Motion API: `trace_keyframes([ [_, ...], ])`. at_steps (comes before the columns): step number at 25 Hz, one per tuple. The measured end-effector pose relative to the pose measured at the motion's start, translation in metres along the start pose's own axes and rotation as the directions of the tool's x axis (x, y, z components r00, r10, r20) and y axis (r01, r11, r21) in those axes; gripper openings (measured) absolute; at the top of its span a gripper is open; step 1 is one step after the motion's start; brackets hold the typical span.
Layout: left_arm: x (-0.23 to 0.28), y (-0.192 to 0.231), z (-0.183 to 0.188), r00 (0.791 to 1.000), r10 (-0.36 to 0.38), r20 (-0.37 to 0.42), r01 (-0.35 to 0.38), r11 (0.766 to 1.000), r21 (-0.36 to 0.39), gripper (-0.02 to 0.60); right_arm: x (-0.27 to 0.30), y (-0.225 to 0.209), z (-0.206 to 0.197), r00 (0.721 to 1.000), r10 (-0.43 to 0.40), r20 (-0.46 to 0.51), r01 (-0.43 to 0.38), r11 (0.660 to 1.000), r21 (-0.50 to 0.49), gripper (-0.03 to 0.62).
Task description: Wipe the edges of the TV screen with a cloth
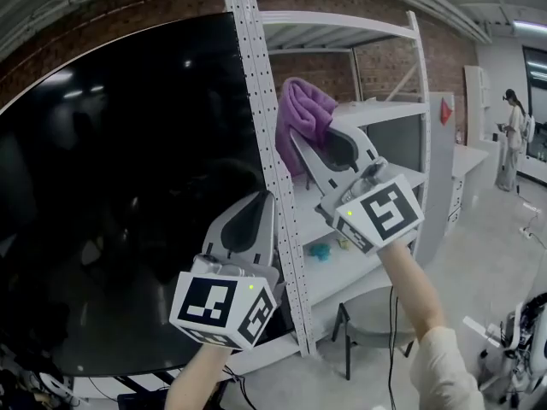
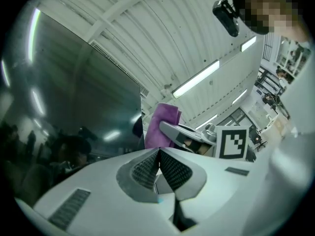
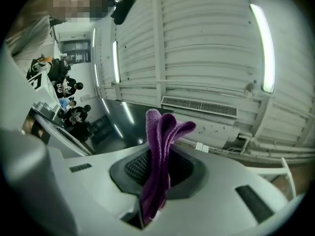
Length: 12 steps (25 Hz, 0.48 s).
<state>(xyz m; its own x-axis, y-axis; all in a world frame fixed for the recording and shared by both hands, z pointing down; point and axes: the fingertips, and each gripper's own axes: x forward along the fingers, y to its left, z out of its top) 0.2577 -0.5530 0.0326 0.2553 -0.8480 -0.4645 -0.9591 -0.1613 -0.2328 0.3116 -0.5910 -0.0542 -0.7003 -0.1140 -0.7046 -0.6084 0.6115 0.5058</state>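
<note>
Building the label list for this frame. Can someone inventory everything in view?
TV screen: 1, black, fills the left of the head view.
Shelving rack: 1, white, at the screen's right edge, with its perforated upright in front.
Cloth: 1, purple, clamped in the right gripper and raised near the rack upright.
Small item: 1, teal, on a rack shelf; too small to identify.
Brick wall: 1, red-brown, behind the screen and rack.
Bystander: 1, light clothes, standing at the far right in the background.
Ceiling light strips: several, white, overhead.
Left gripper: 1, white and grey, fingers shut on nothing, low beside the rack upright.
Right gripper: 1, white and grey, fingers shut on the cloth.
</note>
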Motion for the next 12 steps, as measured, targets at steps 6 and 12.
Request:
trace_keyframes([
  [6,0.03,0.01,0.061,0.996,-0.014,0.091,0.016,1.0,-0.021,0.015,0.08,-0.038,0.04,0.996,0.081,0.036,-0.08,0.996,-0.032,0.054],
  [12,0.034,0.013,0.086,0.992,-0.021,0.128,0.023,1.0,-0.01,0.015,0.116,-0.042,0.068,0.989,0.136,0.057,-0.133,0.989,-0.06,0.054],
])
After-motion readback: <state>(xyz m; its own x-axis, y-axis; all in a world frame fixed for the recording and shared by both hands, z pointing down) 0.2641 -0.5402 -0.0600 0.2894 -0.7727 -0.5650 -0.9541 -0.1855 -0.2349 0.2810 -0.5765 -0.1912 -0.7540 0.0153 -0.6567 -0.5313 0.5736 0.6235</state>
